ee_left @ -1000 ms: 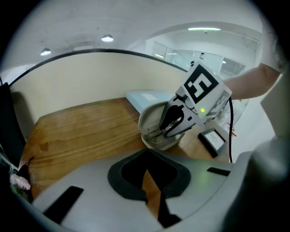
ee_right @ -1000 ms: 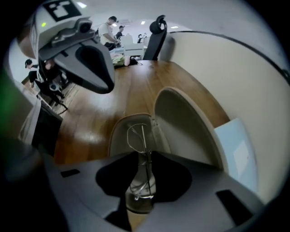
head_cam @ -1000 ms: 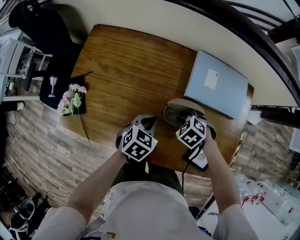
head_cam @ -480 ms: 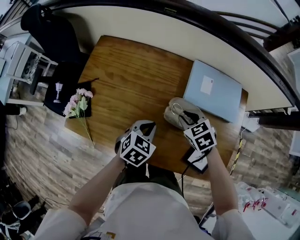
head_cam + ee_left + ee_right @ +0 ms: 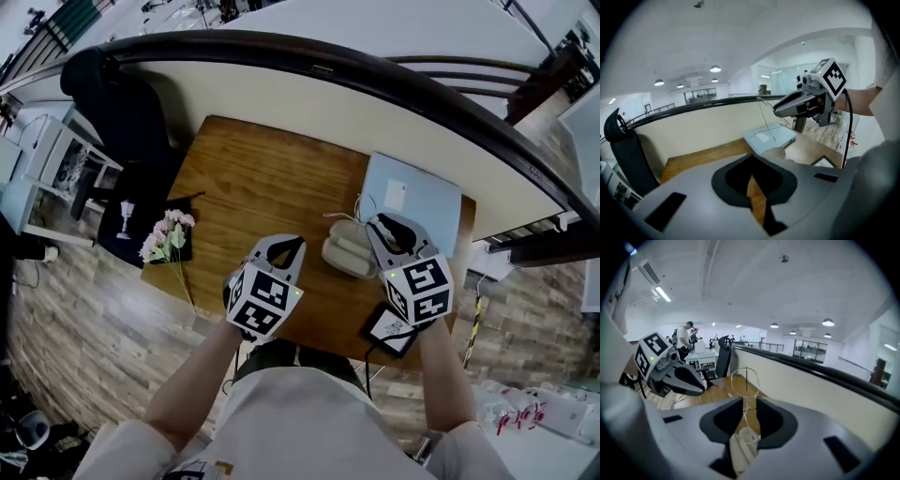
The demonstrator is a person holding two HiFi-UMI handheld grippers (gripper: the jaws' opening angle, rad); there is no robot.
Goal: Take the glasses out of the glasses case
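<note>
Right gripper (image 5: 749, 401): jaws stand a narrow way apart and pinch the glasses (image 5: 746, 380) by their thin wire frame. One round lens rim stands up just past the jaw tips, and the rest of the frame runs down between the pads. Seen from the left gripper view, this gripper (image 5: 780, 111) hangs in the air over the far side of the desk, with a fine wire of the glasses (image 5: 768, 121) trailing down from its tips.

Left gripper (image 5: 751, 161): jaws pressed together at the tips, nothing between them. Only a wedge of wood grain shows through the gap lower down. In the head view it (image 5: 281, 246) sits at the near edge of the desk (image 5: 253, 178), well left of the right gripper (image 5: 389, 225).

Glasses case (image 5: 347, 253): beige, lying on the desk between the two grippers and just beside the right one's jaws. The glasses are out of it and held clear above it. From the left gripper view, the case (image 5: 780, 153) shows as a pale lump just past the gripper's body.

Surroundings:
- Pale blue flat box (image 5: 417, 202) with a white label lies on the desk beyond the case, at the far right corner.
- Small dark device (image 5: 394, 328) with a cable sits at the near right edge of the desk, below the right hand.
- A spray of pink flowers (image 5: 167, 234) lies at the left edge of the desk, well apart from the case.
</note>
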